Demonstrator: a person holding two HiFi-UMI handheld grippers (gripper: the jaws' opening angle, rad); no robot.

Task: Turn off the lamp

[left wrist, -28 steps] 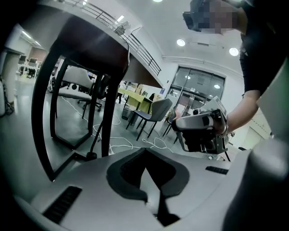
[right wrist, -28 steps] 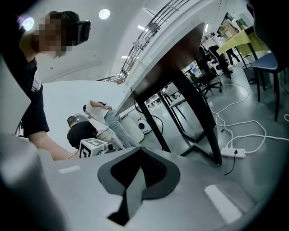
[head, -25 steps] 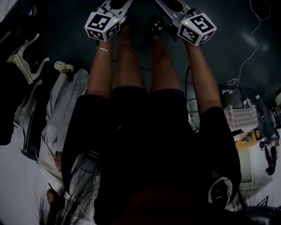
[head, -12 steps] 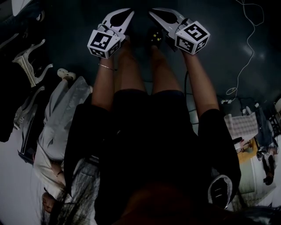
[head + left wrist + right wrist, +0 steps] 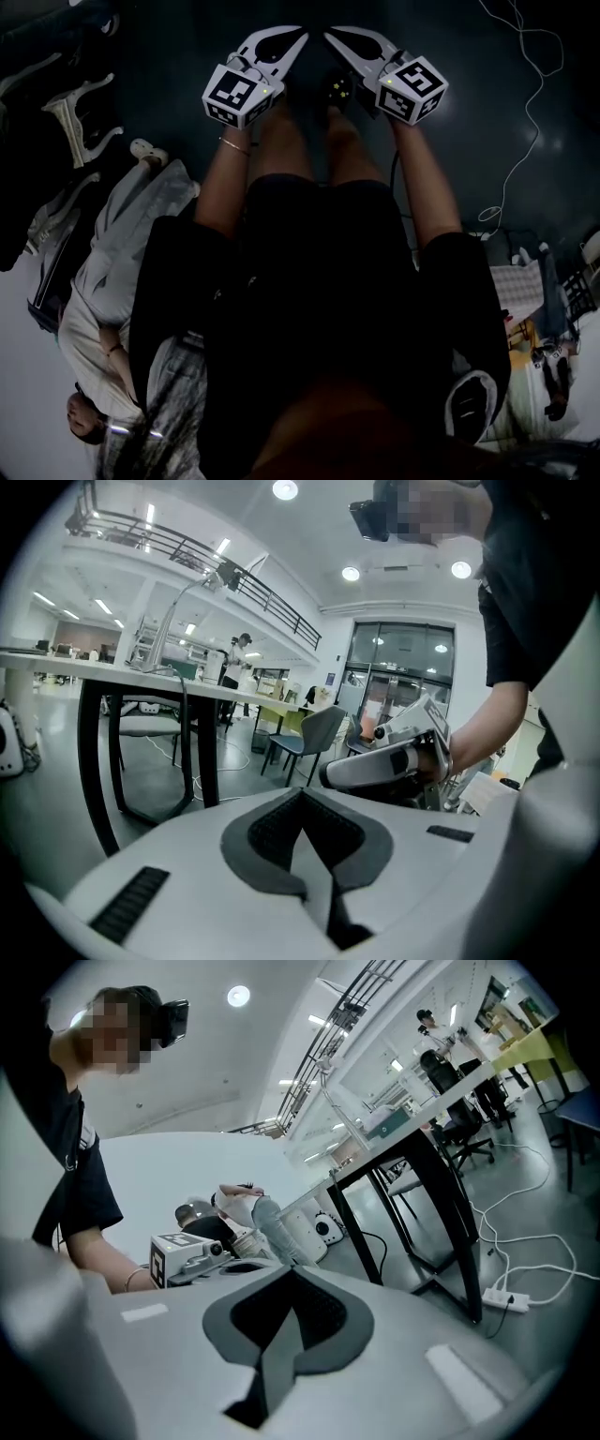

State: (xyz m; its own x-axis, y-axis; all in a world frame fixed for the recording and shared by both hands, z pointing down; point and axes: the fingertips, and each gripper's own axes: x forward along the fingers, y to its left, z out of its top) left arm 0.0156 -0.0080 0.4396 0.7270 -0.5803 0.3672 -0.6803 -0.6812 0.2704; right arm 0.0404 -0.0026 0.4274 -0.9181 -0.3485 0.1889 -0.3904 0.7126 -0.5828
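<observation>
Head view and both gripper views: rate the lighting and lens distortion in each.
Head view: dim, underexposed, only the left gripper and right gripper read clearly. Left gripper view: bright, ceiling lights flare, fisheye-bent edges. Right gripper view: bright, table legs bowed by fisheye.

Looks like a big open-plan lab or tech office: high ceiling with recessed ceiling lights [image 5: 284, 489], a railed mezzanine [image 5: 202, 553], a long surface [image 5: 112, 670] on black legs, an office chair [image 5: 317, 735], tall glass doors [image 5: 398, 672], plus a power strip [image 5: 504, 1299] and loose cables [image 5: 489, 1225] on the shiny grey floor [image 5: 558, 1162].
</observation>
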